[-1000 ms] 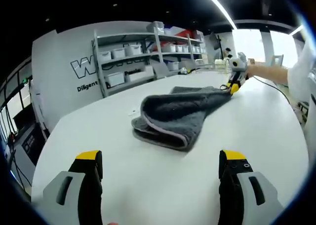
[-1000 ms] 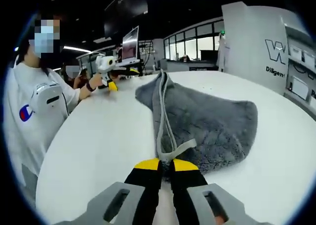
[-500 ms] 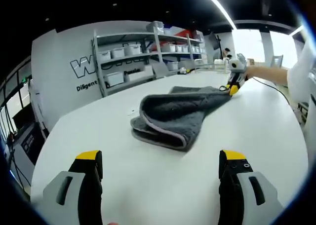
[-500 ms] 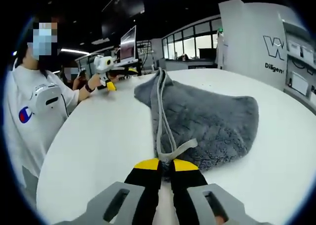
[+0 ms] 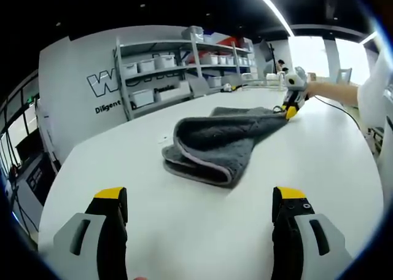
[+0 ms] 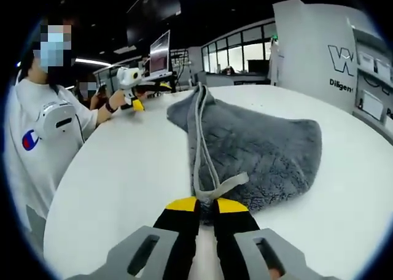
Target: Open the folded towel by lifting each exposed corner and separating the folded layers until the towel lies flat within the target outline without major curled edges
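On the white table: a folded grey plush towel with a pale bound edge (image 5: pixel 215 146) is laid near the middle of the white round-edged tabletop (image 5: pixel 184 231).

Towel shape: a doubled-over fold is seen in the left gripper view, with a rounded bulge on the near side and the pale hem curving along the lower layer; in the right gripper view the same towel (image 6: pixel 258 148) is spread as a broad grey pad with the pale hem running along its left side towards the jaws.

Right gripper: the yellow-tipped black jaws of the right gripper (image 6: pixel 200 205) are brought together on the near corner of the towel, the pale hem strip being pinched between the tips. The same gripper (image 5: pixel 290 110) is seen from the left gripper view at the far corner of the towel, held by a person's hand.

Left gripper: the left gripper (image 5: pixel 199 203) is held wide apart, nothing between the jaws, above bare tabletop and well apart from the towel. From the right gripper view it (image 6: pixel 136 104) is seen at the far left, held low over the table.

Person: a white-sleeved person (image 6: pixel 37 139) is stood at the table's edge.

Background: grey metal shelving with white bins (image 5: pixel 166 71) is set against a white wall.
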The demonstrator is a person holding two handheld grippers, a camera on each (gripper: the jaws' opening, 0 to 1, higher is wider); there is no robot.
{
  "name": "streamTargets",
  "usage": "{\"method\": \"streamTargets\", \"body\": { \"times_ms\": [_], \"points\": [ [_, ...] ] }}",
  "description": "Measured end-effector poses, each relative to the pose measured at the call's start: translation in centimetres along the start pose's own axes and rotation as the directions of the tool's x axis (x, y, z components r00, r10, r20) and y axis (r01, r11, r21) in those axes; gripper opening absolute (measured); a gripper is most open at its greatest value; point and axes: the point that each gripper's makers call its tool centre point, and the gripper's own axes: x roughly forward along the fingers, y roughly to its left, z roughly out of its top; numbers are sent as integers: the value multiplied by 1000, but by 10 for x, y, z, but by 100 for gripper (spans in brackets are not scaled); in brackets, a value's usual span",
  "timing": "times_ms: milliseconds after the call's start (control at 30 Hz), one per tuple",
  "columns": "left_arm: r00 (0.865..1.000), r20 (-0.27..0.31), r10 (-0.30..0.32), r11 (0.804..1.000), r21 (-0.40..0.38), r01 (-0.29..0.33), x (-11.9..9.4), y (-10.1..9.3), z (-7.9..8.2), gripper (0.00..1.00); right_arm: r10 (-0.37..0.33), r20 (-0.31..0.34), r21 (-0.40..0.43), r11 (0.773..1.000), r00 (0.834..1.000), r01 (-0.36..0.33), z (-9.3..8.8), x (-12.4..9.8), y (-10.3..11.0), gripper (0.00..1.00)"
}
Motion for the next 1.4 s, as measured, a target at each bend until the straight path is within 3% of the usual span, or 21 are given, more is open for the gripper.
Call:
{"method": "streamTargets", "body": {
  "times_ms": [600, 967, 1400],
  "points": [
    [1000, 5, 1, 1000, 2, -1, -1, -1, 2, 97, -55, 68, -18, 998, 996, 57, 4, -15, -3, 17],
    [1000, 1, 2, 1000, 2, -2, 0, 0, 0, 97, -109, 140, -23, 993, 984, 114, 15, -39, -4, 23],
    [1000, -2, -2, 1000, 1, 2, 0, -1, -1, 97, -185, 200, -17, 981, 962, 192, 24, -61, -1, 40]
  ]
}}
